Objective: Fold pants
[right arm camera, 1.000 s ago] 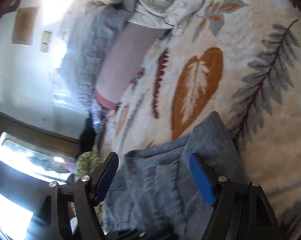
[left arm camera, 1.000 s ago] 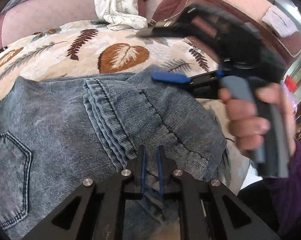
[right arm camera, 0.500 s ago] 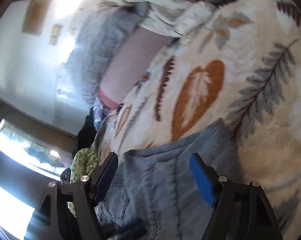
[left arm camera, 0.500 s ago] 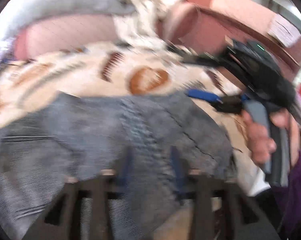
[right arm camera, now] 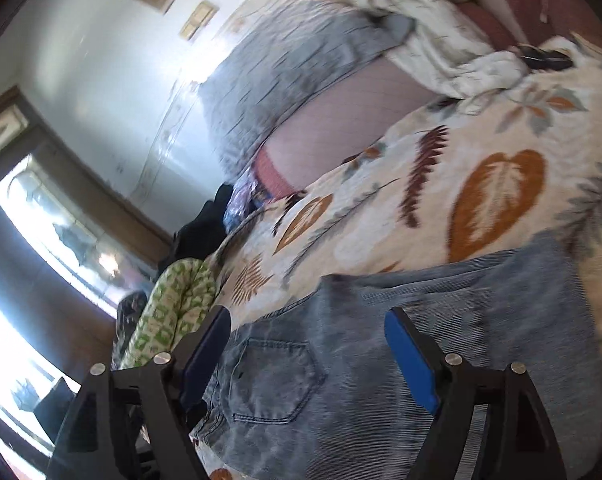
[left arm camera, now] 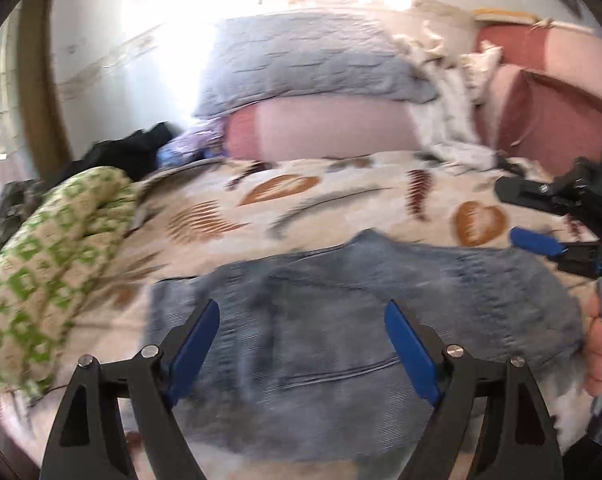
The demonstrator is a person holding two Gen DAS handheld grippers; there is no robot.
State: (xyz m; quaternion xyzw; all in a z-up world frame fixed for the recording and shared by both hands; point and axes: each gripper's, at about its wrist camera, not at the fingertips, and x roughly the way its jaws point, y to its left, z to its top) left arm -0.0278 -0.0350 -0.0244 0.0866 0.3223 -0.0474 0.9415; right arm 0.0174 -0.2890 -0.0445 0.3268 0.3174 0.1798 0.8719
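We look down along both grippers at a pair of faded blue denim pants [left arm camera: 381, 320], folded into a compact bundle and lying flat on a cream bedspread printed with brown and grey leaves [left arm camera: 341, 200]. In the right wrist view one back pocket [right arm camera: 273, 380] faces up near the lower middle of the frame.

Our left gripper [left arm camera: 301, 348] hangs above the pants with its blue-padded jaws spread wide and opening further; the denim shows in the gap beyond them, but the pads press on nothing. Our right gripper [right arm camera: 309, 352] is likewise released, its jaws opening, with the pants visible below and between the fingers and no cloth pinched. In the left wrist view the right gripper [left arm camera: 541, 220] also appears at the right edge, held by a hand [left arm camera: 601, 360] beside the far end of the bundle, one blue pad above the denim's edge.

A green-and-cream patterned cloth [left arm camera: 53, 264] lies bunched at the left of the bed, near the pants but apart from them. Behind the bedspread we see a pink bolster pillow [left arm camera: 321, 128] under a grey quilted blanket [left arm camera: 309, 60], a crumpled white sheet [left arm camera: 453, 92] and dark clothing [left arm camera: 133, 152] heaped at the far left.
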